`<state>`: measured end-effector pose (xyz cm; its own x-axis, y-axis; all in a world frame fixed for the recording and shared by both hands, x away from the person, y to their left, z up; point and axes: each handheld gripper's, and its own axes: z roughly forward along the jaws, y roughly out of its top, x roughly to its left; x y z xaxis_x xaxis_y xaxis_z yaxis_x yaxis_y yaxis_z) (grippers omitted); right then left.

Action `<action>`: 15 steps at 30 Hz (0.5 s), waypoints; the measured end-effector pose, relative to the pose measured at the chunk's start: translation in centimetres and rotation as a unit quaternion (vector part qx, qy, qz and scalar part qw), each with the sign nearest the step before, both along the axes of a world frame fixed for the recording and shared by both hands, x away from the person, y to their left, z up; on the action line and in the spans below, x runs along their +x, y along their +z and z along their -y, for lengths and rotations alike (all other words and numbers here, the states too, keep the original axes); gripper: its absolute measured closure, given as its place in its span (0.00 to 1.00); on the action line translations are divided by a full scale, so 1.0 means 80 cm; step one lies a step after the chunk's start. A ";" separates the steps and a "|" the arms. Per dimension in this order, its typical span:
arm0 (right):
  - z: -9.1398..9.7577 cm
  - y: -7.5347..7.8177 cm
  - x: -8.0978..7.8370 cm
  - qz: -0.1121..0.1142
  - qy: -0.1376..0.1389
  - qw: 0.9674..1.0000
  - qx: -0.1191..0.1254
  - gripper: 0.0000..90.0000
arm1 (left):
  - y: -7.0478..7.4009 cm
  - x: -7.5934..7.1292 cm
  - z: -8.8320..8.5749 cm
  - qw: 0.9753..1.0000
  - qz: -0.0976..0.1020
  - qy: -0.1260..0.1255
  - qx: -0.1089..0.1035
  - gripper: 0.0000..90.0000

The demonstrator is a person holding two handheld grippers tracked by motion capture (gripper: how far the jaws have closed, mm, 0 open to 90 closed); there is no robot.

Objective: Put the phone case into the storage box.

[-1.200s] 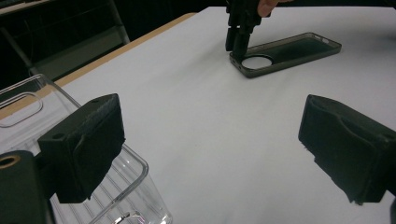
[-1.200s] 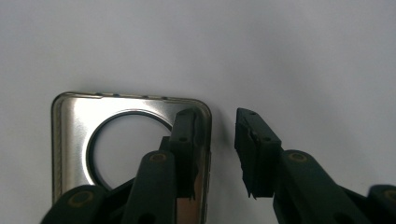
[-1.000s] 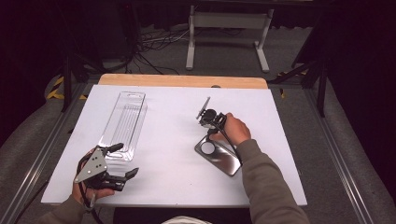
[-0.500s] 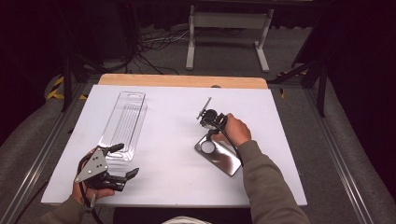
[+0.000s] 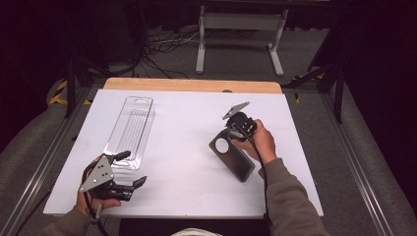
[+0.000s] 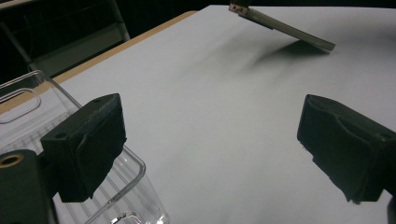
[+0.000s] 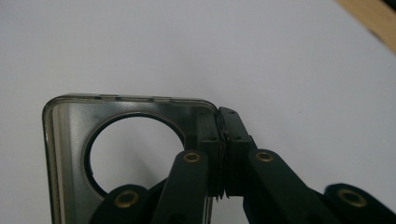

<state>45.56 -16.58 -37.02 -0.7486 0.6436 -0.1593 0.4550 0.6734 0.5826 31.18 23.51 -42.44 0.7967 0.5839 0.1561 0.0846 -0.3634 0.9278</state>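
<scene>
A dark, see-through phone case (image 5: 237, 162) with a round camera hole lies right of the table's middle. My right gripper (image 5: 227, 133) is shut on the edge of the case (image 7: 70, 140) at a corner beside the hole, its jaws (image 7: 223, 135) pressed together on the thin wall. In the left gripper view the case (image 6: 285, 28) tilts, its gripped end raised off the white table. My left gripper (image 5: 132, 168) rests at the front left, open with nothing between its pads (image 6: 86, 144). It sits beside the near end of a clear plastic package (image 5: 130, 129).
The clear package (image 6: 28, 107) lies lengthwise on the left half of the white tabletop (image 5: 187, 187). A wooden strip (image 5: 192, 85) runs along the far edge. Behind the table stand a metal stand (image 5: 236, 22) and cables on the floor.
The right hand has risen and shifted a little to the right, tipping up the gripped end of the phone case. The left gripper has stayed put.
</scene>
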 end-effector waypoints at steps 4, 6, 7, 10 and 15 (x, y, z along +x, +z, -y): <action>0.012 0.016 -0.016 0.040 -0.012 0.999 0.031 0.99 | 0.000 0.000 0.001 1.000 -0.003 0.004 0.001 0.10; 0.015 0.021 -0.022 0.057 -0.018 0.997 0.041 0.99 | 0.000 0.000 0.001 1.000 -0.003 0.006 0.001 0.11; 0.018 0.023 -0.024 0.064 -0.018 0.997 0.047 0.99 | 0.001 0.000 0.001 1.000 -0.003 0.007 0.001 0.11; 0.024 0.028 -0.031 0.082 -0.025 0.994 0.068 0.99 | 0.001 0.000 0.002 1.000 -0.002 0.010 -0.002 0.11; 0.027 0.033 -0.040 0.105 -0.027 0.990 0.086 0.99 | 0.001 0.000 0.002 1.000 -0.003 0.013 -0.010 0.11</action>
